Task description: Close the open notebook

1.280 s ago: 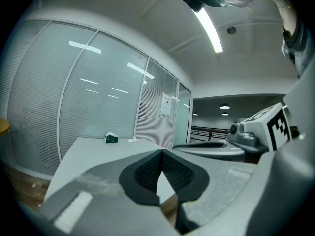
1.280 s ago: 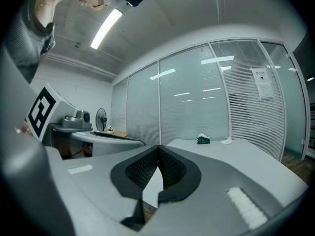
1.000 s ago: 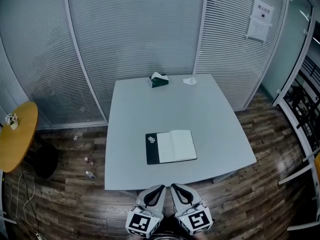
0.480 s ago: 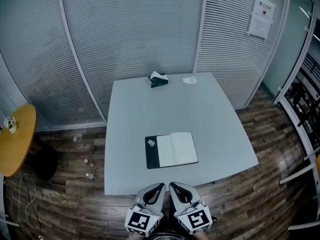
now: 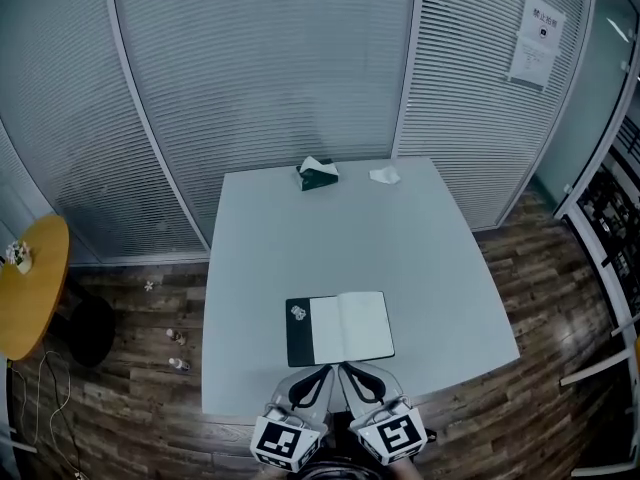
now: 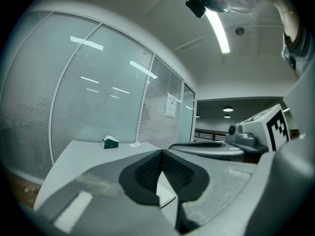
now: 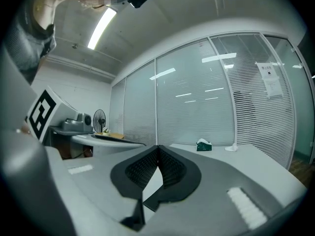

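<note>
An open notebook (image 5: 340,328) lies flat near the front edge of the pale grey table (image 5: 300,228), its black cover on the left and white pages on the right. My left gripper (image 5: 322,373) and right gripper (image 5: 346,371) hang side by side just short of the notebook's near edge, at the table's front rim. Both are shut with nothing between the pads. In the left gripper view the left gripper (image 6: 162,152) hides most of the notebook; a white page corner (image 6: 165,196) shows below. The right gripper (image 7: 158,147) looks the same way.
A green tissue box (image 5: 319,174) and a crumpled white tissue (image 5: 384,175) sit at the table's far edge. Slatted glass walls stand behind. A round yellow table (image 5: 28,283) is at the left, with small bottles (image 5: 176,351) on the wooden floor.
Both grippers have moved forward together up to the table's front edge, close to the notebook. The notebook sits lower and nearer in the head view. The jaws stayed shut.
</note>
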